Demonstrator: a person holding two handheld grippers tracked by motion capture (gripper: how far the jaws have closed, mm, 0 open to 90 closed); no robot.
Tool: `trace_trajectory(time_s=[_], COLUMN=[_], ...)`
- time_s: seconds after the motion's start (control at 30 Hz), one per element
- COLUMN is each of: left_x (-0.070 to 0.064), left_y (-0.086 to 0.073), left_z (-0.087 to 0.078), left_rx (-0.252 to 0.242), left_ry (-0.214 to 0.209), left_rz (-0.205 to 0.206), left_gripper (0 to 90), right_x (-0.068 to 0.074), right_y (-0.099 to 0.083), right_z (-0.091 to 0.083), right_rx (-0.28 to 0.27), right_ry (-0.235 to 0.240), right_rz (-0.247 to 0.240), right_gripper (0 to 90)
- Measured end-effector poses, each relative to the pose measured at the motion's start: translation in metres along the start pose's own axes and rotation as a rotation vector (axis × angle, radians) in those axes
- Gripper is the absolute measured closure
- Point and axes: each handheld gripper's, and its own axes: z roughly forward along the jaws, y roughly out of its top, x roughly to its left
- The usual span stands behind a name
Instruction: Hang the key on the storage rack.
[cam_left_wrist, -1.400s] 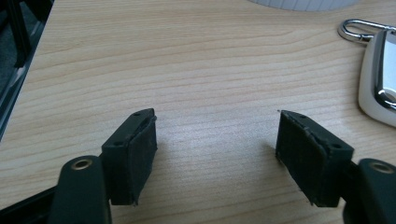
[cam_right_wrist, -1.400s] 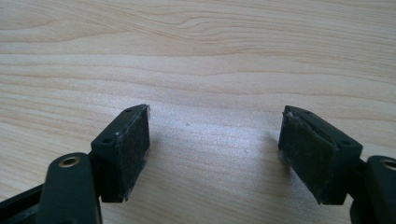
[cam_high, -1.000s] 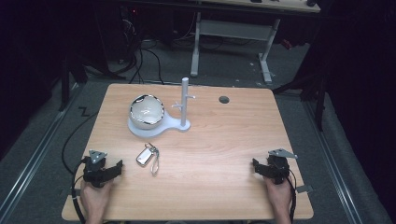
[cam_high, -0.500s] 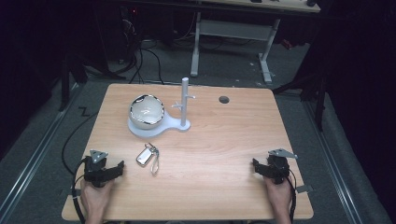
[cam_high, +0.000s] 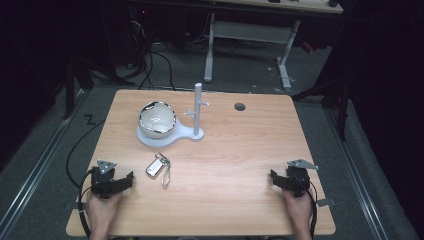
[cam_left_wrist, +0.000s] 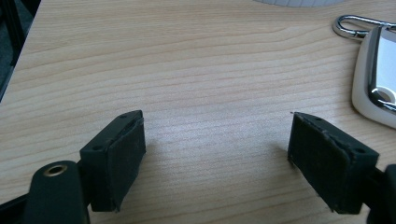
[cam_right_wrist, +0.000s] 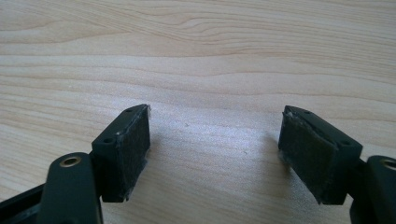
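a: where does the key fob (cam_high: 156, 166) sit relative to the two grippers?

b: near the front left of the wooden table (cam_high: 240, 150), just ahead and to the right of the left gripper (cam_high: 122, 181). the right gripper (cam_high: 276, 178) is well apart from it, across the table. so the left hand is clearly the nearer one.

a: and how does it lie?

b: its long axis runs on a diagonal, front-left to back-right, with a metal ring at the far end and a thin loop (cam_high: 165, 176) trailing toward the person. in the left gripper view its white and chrome edge (cam_left_wrist: 376, 79) shows off to the right of the jaws, not between them.

a: are the grippers holding anything?

b: no. both stand with jaws wide, only bare wood between the pads, resting low on the table.

a: what else is there?

b: a white stand with a pegged post (cam_high: 198, 111) and a shiny bowl (cam_high: 157, 118) on its base, behind the fob. a small round hole (cam_high: 239, 106) in the tabletop farther back. the room around is dark, with cables and another desk's frame (cam_high: 250, 30) behind.
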Motion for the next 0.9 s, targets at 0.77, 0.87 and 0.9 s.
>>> trace_trajectory(time_s=[0.77,0.87,0.9], left_x=[-0.020,-0.026,-0.028], left_y=[0.009,0.011,0.012], left_z=[-0.014,-0.015,-0.014], left_rx=[-0.021,-0.033,-0.034], left_ry=[-0.168,-0.187,-0.189], left_rz=[0.058,0.068,0.075], left_gripper=[17.5,17.8,18.2], right_x=[0.000,0.000,0.000], right_y=[0.000,0.000,0.000], right_z=[0.000,0.000,0.000], right_rx=[0.000,0.000,0.000], right_ry=[-0.001,-0.001,-0.001], right_rz=[0.003,0.003,0.003], right_gripper=[25.0,25.0,25.0])
